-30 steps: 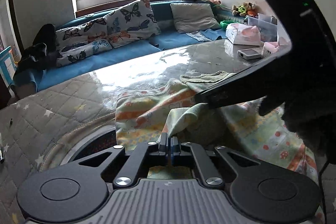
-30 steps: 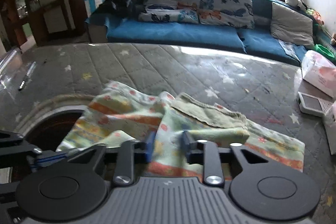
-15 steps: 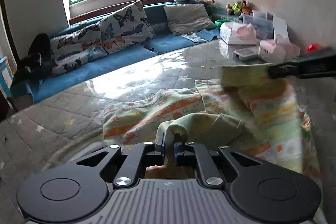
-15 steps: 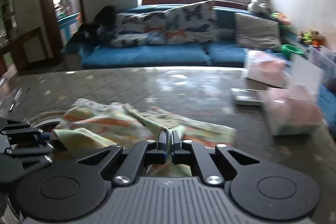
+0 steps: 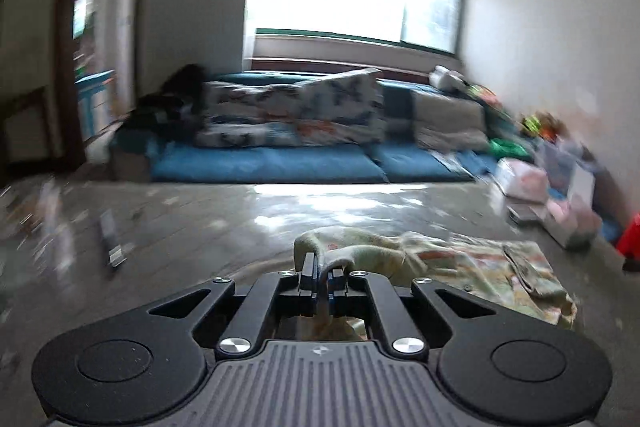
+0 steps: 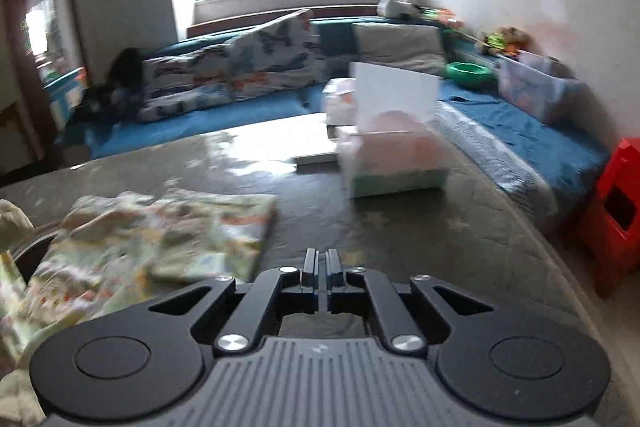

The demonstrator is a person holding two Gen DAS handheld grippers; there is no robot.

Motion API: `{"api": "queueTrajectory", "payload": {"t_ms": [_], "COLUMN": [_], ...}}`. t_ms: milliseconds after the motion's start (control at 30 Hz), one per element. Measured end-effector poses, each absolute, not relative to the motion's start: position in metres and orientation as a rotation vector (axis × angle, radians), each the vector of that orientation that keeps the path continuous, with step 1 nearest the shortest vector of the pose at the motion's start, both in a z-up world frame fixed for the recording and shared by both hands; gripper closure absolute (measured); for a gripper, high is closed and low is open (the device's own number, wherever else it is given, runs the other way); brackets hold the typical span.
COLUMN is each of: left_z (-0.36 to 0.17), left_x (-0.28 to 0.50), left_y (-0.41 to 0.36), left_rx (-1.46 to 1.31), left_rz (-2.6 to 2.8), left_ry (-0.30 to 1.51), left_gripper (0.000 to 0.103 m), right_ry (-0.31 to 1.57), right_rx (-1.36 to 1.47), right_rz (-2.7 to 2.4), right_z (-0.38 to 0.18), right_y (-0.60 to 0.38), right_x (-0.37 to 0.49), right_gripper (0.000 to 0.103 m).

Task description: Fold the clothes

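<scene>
garment (image 5: 472, 267) on table (image 5: 248, 227) | l tool (image 5: 320, 269) pinching its edge | r tool (image 6: 321, 261) clenched, nothing held | no legible text

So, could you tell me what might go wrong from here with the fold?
1. The left gripper pinches only a thin ridge of the cloth; a quick pull could slip it free.
2. The right gripper is shut on nothing, so that side of the cloth lies loose and rumpled and may fold crooked.
3. The tissue box sits close by on the table; a wide swing might knock it.
</scene>
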State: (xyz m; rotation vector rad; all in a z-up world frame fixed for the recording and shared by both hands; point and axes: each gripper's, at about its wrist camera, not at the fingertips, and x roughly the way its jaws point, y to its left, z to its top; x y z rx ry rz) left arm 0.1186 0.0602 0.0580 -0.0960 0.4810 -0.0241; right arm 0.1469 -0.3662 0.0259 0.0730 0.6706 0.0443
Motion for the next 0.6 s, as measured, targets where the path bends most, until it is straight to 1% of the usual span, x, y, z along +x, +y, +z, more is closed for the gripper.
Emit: {"api": "queueTrajectory", "payload": {"t_ms": [67,100,133,167,200,300,333,367,400,467,567,600], "left_z": [0.057,0.056,0.055,0.053,0.05,0.039,0.035,0.033,0.03,0.027,0.027,0.029], "left_x": [0.099,0.091,0.083,0.076,0.07,0.063,0.062,0.062,0.062,0.06,0.058,0.058], "left_y": [0.077,0.085,0.093,0.1,0.107,0.118,0.122,0.128,0.134,0.14,0.141,0.136], "left_rx": [-0.145,-0.17,-0.194,-0.219,-0.243,-0.255,-0.259,-0.274,-0.289,-0.29,-0.279,-0.255], "left_rz": [0.041,0.069,0.096,0.115,0.132,0.189,0.211,0.231,0.251,0.295,0.288,0.27], "left_ry": [0.481,0.484,0.488,0.497,0.506,0.544,0.556,0.565,0.575,0.576,0.584,0.582], "left_gripper": [0.098,0.097,0.097,0.097,0.095,0.094,0.094,0.094,0.094,0.094,0.093,0.088], "right_ry": [0.666,0.666,0.667,0.668,0.673,0.705,0.718,0.722,0.715,0.701,0.703,0.705], "right_rx": [0.058,0.043,0.026,0.01,-0.018,-0.114,-0.15,-0.181,-0.221,-0.306,-0.336,-0.33], "right_rz": [0.103,0.132,0.162,0.191,0.217,0.265,0.28,0.283,0.278,0.276,0.282,0.286], "right_z": [0.022,0.02,0.018,0.015,0.011,-0.004,-0.009,-0.014,-0.018,-0.027,-0.034,-0.036], "right_y": [-0.351,-0.341,-0.331,-0.322,-0.309,-0.283,-0.273,-0.267,-0.26,-0.251,-0.248,-0.249], "right_x": [0.149,0.152,0.156,0.159,0.163,0.175,0.179,0.182,0.183,0.185,0.191,0.194], "right_gripper": [0.093,0.088,0.079,0.074,0.066,0.063,0.056,0.052,0.05,0.05,0.052,0.053]}}
